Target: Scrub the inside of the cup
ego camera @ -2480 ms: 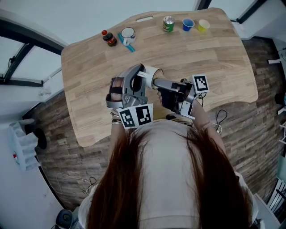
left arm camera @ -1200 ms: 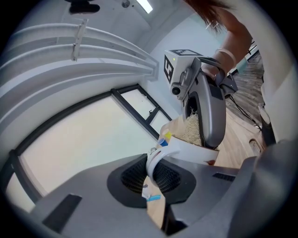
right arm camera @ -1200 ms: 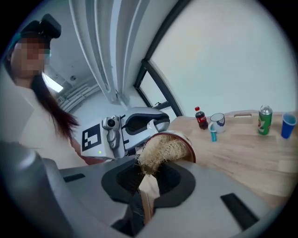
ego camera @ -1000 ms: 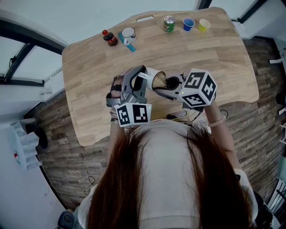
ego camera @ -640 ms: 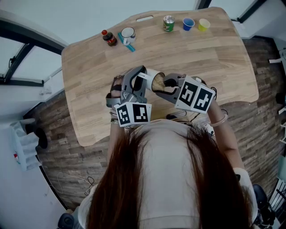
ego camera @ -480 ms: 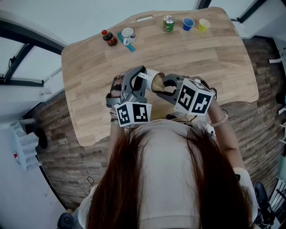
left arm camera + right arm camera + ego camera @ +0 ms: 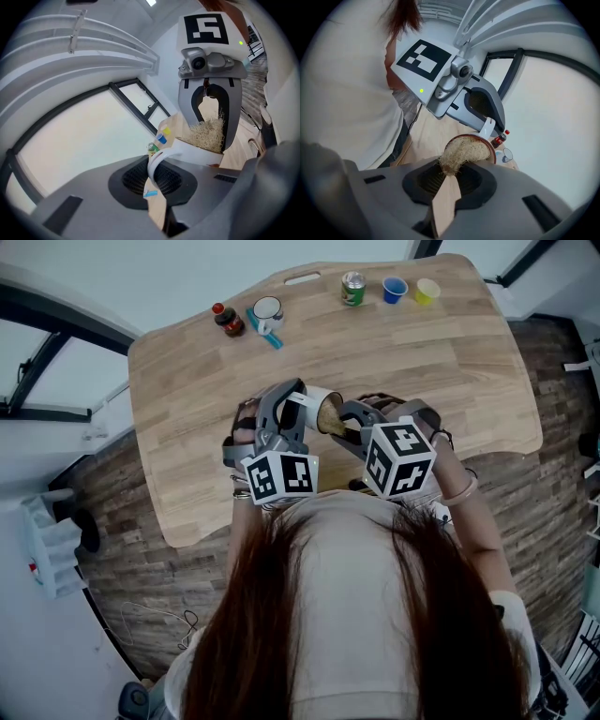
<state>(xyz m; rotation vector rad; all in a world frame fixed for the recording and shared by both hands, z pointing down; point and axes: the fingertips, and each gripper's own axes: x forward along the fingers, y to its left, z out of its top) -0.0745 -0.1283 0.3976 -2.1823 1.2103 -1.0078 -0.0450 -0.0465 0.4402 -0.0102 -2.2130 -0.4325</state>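
In the head view a white cup (image 7: 317,405) with a brown inside is held on its side above the table's near edge. My left gripper (image 7: 281,423) is shut on the cup's handle (image 7: 156,162). My right gripper (image 7: 354,424) faces it from the right, shut on a tan fibre scrubber (image 7: 461,153). The scrubber is pushed into the cup's mouth (image 7: 489,146) and fills most of it. In the left gripper view the scrubber (image 7: 209,134) bulges over the cup's rim between the right gripper's fingers.
Along the far edge of the wooden table (image 7: 450,381) stand a cola bottle (image 7: 228,321), a white mug (image 7: 268,311) with a blue tool beside it, a green can (image 7: 353,289), a blue cup (image 7: 395,291) and a yellow cup (image 7: 427,292). The person's body is close behind both grippers.
My right gripper has twisted about the cup's mouth, and its marker cube has swung from the right towards the person. The scrubber stays inside the cup. The left gripper has held still.
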